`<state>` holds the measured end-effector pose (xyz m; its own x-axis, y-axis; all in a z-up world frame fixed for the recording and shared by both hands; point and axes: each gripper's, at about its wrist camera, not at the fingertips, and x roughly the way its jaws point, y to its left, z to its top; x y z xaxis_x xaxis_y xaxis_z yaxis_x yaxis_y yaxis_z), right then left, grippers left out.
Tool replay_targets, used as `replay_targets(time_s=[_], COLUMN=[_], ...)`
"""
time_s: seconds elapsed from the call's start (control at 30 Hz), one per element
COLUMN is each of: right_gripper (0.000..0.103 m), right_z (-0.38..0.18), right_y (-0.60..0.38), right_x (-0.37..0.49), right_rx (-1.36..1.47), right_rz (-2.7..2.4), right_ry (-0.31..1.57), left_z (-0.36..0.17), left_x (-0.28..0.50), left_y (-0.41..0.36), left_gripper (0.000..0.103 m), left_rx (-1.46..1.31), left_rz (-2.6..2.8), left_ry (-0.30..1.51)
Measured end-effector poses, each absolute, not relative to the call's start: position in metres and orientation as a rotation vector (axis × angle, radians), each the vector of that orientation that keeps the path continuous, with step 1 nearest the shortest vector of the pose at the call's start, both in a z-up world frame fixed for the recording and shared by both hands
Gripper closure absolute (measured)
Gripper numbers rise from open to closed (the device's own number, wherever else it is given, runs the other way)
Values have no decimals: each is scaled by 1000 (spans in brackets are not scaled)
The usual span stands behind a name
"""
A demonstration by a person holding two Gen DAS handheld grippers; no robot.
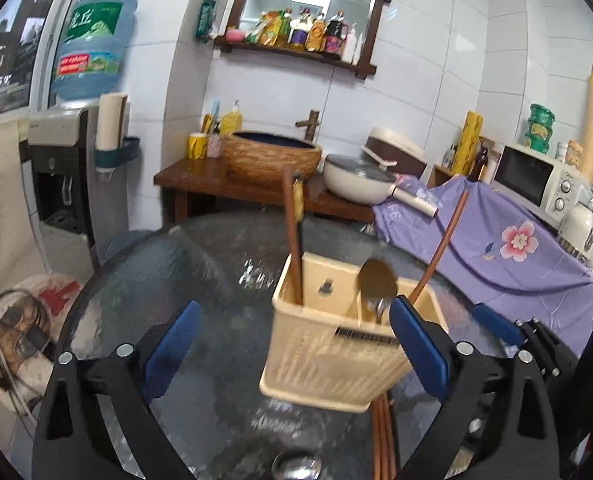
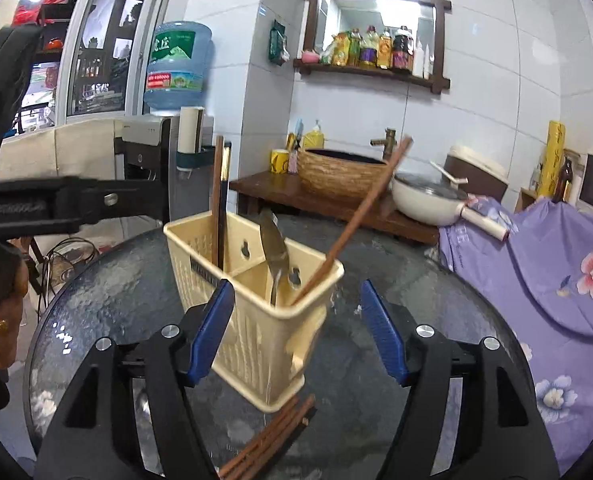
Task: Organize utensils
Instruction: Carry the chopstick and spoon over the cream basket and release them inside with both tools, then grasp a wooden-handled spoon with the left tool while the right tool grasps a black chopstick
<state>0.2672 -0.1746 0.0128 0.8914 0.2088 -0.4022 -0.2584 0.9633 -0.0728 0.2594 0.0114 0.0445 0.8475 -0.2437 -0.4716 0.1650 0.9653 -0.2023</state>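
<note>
Left wrist view: left gripper (image 1: pixel 292 344) jaws spread wide, nothing held. Cream utensil basket (image 1: pixel 336 364) stands on the dark glass worktop (image 1: pixel 200 264), partly between the blue pads; the right pad overlaps its near right corner, contact unclear. In the basket: upright chopsticks (image 1: pixel 292 240) in the left compartment, metal spoon (image 1: pixel 376 284) and a leaning brown chopstick (image 1: pixel 442 244) in the right one. Loose chopsticks (image 1: pixel 382 440) lie on the worktop in front of the basket.

Right wrist view: right gripper (image 2: pixel 296 332) jaws partly open, gripping nothing. Basket (image 2: pixel 256 332) sits between the pads; left pad overlaps its wall, right pad is clear of it. Spoon (image 2: pixel 274 252) and tilted chopstick (image 2: pixel 356 216) share the near compartment. Loose chopsticks (image 2: pixel 268 440) lie below the basket. Left gripper's black body (image 2: pixel 36 204) enters from the left edge.
</note>
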Motion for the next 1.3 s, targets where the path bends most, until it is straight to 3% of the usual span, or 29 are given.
replay_targets(time_s=[0.3,0.4,0.93,1.03,1.1,1.3], right_gripper=[37,42,44,50,53,58], right_z=[-61,-82,-100,-99,-98,-96], right_y=[-194,-190,-223,-225,-219,-197], right_x=[252,248,231,232,234,247], right_rx=[-42,-48,6,10,4,-55], right_rz=[200,199,134,134,157,171], right_ry=[734,794,876,875,878,887], left_z=[-26,-46,-78,-78,-78,-78], left_x=[227,219,204,206,210,210], left_y=[19,16,25,25,20,-2], left_gripper=[9,9,10,16,27,34], left_rx=[-89,-65,-34,-39,-32,12], left_rz=[-118,-120,-85,-102,-123,-185], left_ry=[697,744,807,818,830,849])
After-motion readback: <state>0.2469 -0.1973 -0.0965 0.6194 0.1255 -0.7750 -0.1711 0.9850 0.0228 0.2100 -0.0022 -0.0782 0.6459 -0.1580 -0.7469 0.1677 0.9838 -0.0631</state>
